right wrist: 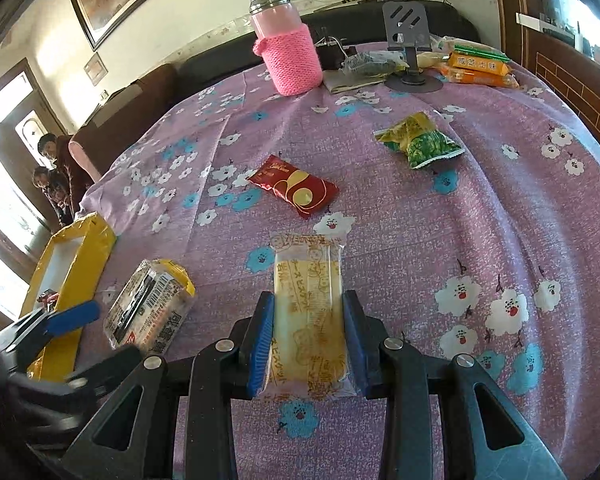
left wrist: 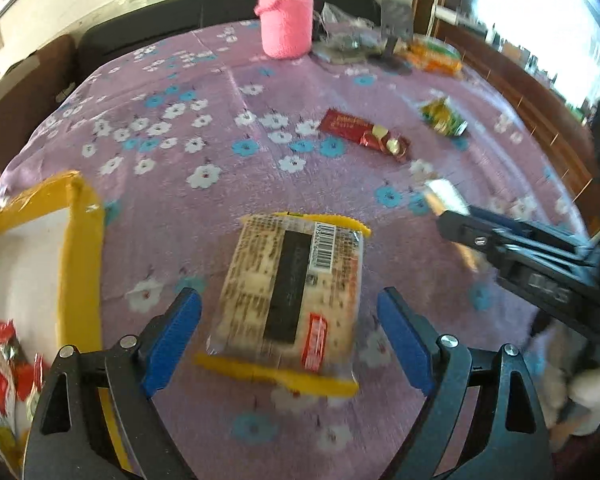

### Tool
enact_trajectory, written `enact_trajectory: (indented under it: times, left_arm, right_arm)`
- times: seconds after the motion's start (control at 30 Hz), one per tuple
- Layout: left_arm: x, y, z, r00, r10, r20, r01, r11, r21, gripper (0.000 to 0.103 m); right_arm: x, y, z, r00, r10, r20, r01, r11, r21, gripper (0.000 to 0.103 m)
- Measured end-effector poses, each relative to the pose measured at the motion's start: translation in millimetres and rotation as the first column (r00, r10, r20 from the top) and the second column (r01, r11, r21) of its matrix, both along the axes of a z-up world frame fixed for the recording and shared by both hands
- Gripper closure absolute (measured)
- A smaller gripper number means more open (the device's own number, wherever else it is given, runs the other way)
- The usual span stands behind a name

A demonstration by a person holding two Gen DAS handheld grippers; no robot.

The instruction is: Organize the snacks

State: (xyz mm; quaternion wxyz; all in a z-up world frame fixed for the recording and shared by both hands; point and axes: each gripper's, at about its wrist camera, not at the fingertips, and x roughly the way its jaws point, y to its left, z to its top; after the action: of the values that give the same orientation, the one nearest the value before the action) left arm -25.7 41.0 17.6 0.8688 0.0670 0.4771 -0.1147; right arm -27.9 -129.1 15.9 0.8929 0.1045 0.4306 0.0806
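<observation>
Snacks: right gripper (right wrist: 308, 344) pinches the biscuit pack (right wrist: 309, 312), left gripper (left wrist: 290, 340) gapes around the cracker pack (left wrist: 290, 300) beside the yellow box (left wrist: 80, 264) — a skewed squeeze could crush it.

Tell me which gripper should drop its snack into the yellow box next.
Probably the right gripper: it already clamps the pale biscuit pack. The left gripper is open around the barcode cracker pack, though nearer the yellow box.

Cracker pack (left wrist: 290, 300) lies flat; biscuit packet (right wrist: 309, 316) clamped (lengthwise).

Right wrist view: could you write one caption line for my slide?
Right gripper shut on a cheese biscuit pack above the floral tablecloth; red and green snacks lie beyond.
</observation>
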Motion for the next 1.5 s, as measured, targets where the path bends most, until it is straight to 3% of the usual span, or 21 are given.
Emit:
enact_trajectory:
  times: [0.13,0.2,0.27,0.53,0.8,0.97,1.07,1.2,1.33,1.5]
  left_arm:
    - [-3,-4,-8,1.000,0.016,-0.001,-0.016,1.000,0.015,0.011]
    - [-3,-3,-8,1.000,0.022,0.001,-0.022,1.000,-0.001,0.015]
    - [-6,2,-4,0.999,0.028,0.023,-0.027,0.999,-0.022,0.034]
    - [-25,22,16,0.998,0.066,0.014,-0.063,0.982,-0.178,0.034]
    - [-64,74,60,0.985,0.153,0.077,-0.118,0.931,-0.347,0.034]
    - [-89,126,75,0.961,0.249,0.116,-0.189,0.907,-0.377,0.034]
    - [-104,162,81,0.943,0.305,0.132,-0.236,0.894,-0.381,0.034]
    - [-118,213,88,0.911,0.387,0.145,-0.311,0.872,-0.379,0.034]
    - [-121,256,95,0.877,0.452,0.163,-0.373,0.854,-0.361,0.034]
    - [-100,287,95,0.864,0.477,0.159,-0.416,0.856,-0.308,0.034]
  right_arm:
    - [0,-1,0,1.000,0.000,-0.005,0.000,1.000,0.008,0.067]
    - [-1,0,0,1.000,0.000,-0.003,0.000,1.000,0.004,0.067]
    - [-1,2,0,1.000,0.000,0.000,0.000,1.000,-0.006,0.067]
    - [-5,-2,3,0.999,-0.029,0.030,0.029,1.000,0.007,0.068]
    - [-3,-7,-1,0.999,-0.042,0.026,0.041,0.999,0.035,0.068]
    - [-3,-8,-1,0.998,-0.053,0.032,0.052,0.998,0.035,0.068]
    - [-5,-1,3,0.998,-0.060,0.034,0.060,0.998,-0.010,0.068]
    - [-14,18,26,0.999,-0.032,0.044,0.030,0.999,0.031,0.068]
    - [-21,62,74,0.990,0.064,0.124,-0.066,0.998,0.013,0.068]
    - [-16,135,122,0.961,0.219,0.168,-0.221,0.975,-0.005,0.069]
